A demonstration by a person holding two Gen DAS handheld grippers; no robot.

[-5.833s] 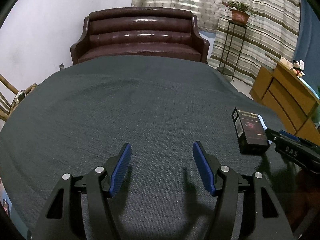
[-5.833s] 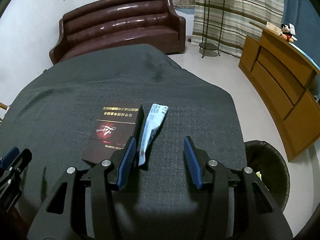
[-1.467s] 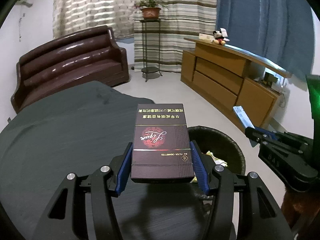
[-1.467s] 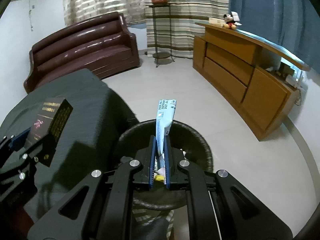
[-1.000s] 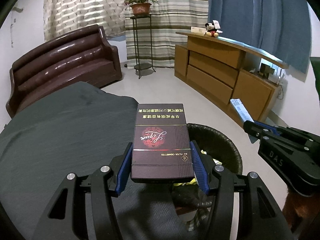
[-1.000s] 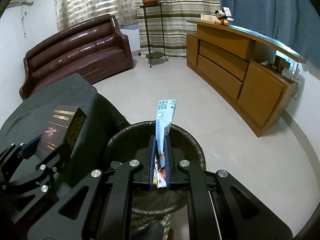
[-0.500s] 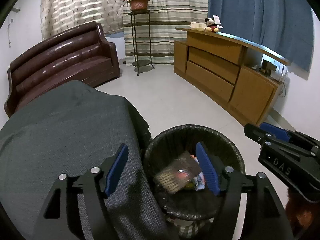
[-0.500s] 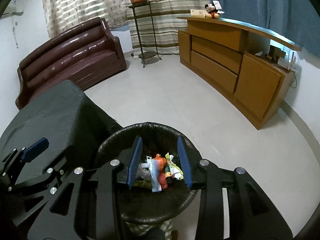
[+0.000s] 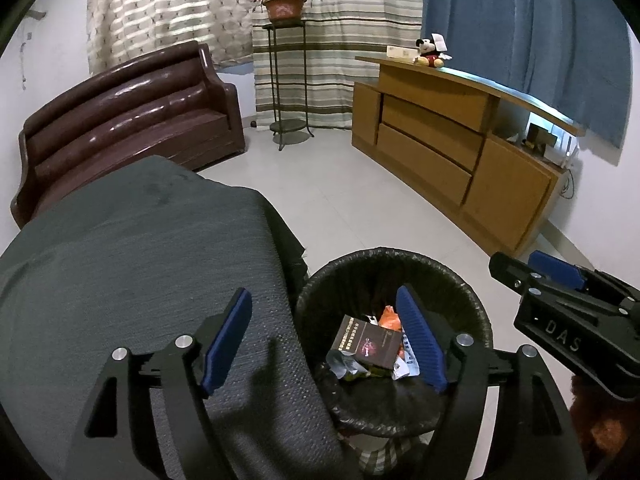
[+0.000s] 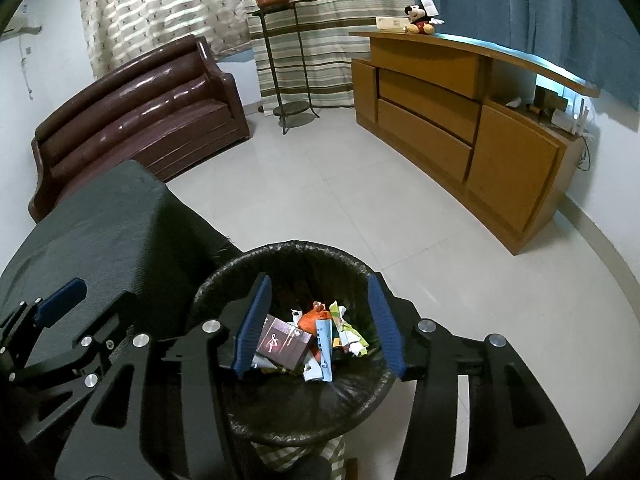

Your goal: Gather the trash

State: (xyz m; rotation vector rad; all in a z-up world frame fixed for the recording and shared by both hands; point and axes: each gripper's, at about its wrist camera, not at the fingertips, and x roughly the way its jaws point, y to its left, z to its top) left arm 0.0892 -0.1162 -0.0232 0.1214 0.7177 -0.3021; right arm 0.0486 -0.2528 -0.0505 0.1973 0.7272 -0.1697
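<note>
A black-lined waste bin [image 9: 474, 312] [image 10: 224, 276] stands on the floor beside the cloth-covered table [image 9: 132, 264]. The dark cigarette box [image 9: 368, 340] [image 10: 284, 343] lies inside it on other scraps, and the blue-and-white wrapper [image 10: 325, 346] rests beside the box. My left gripper [image 9: 326, 340] hangs over the table edge and bin with its jaws opening and nothing between them. My right gripper [image 10: 318, 320] hovers above the bin, its jaws also opening and nothing in them. It shows again at the right edge as the right gripper [image 9: 560, 304].
A brown leather sofa [image 9: 132, 116] stands at the back left, a plant stand [image 9: 286, 80] before the striped curtains. A wooden sideboard [image 10: 460, 120] runs along the right wall. Pale tiled floor [image 10: 360, 200] lies beyond the bin.
Both grippers have opened: the cigarette box dropped from the left one and the wrapper from the right one, and both now lie in the bin.
</note>
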